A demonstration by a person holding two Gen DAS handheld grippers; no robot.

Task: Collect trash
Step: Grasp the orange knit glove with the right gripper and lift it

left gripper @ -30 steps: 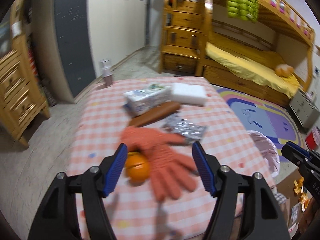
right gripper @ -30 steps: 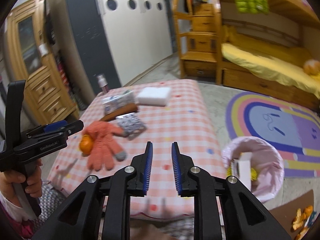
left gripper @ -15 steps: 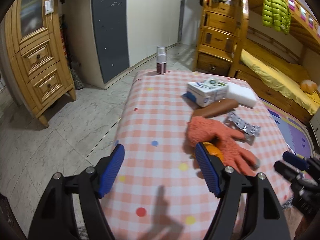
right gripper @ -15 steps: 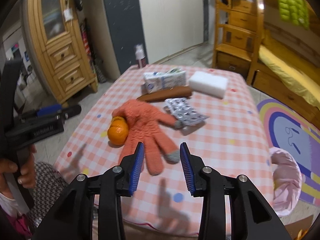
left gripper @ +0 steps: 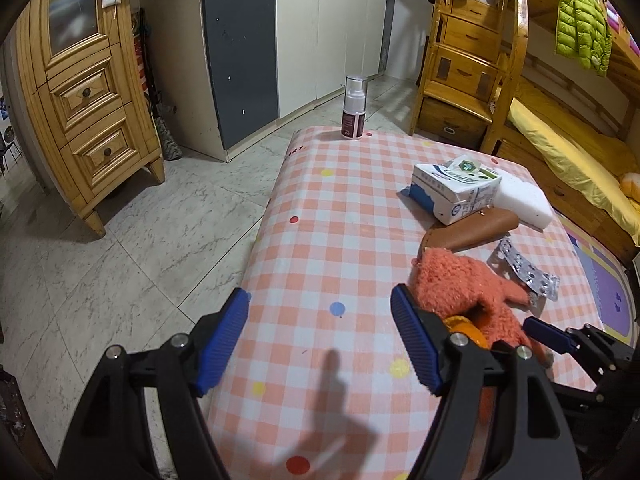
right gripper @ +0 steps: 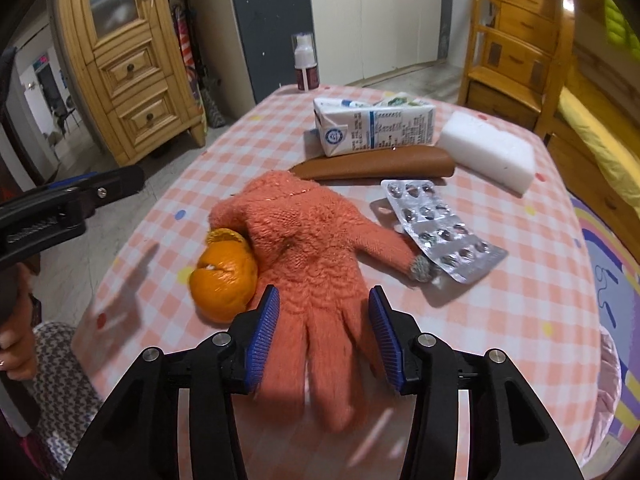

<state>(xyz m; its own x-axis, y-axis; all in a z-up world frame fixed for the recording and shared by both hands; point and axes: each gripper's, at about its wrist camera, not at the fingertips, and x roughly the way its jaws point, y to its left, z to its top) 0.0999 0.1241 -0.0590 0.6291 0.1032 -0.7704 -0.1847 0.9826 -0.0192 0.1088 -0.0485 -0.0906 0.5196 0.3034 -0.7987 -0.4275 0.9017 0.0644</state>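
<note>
My right hand-held gripper is opening, its jaws straddling the orange knit glove without pressing it. The orange peel, the trash I want, sits tucked against the glove on the checked surface. My left hand-held gripper hangs wide, empty.

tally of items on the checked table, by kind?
Spray bottle: 1
Milk carton: 1
White sponge block: 1
Brown leather case: 1
Orange knit glove: 1
Blister pack: 1
Orange peel: 1
Total: 7
</note>
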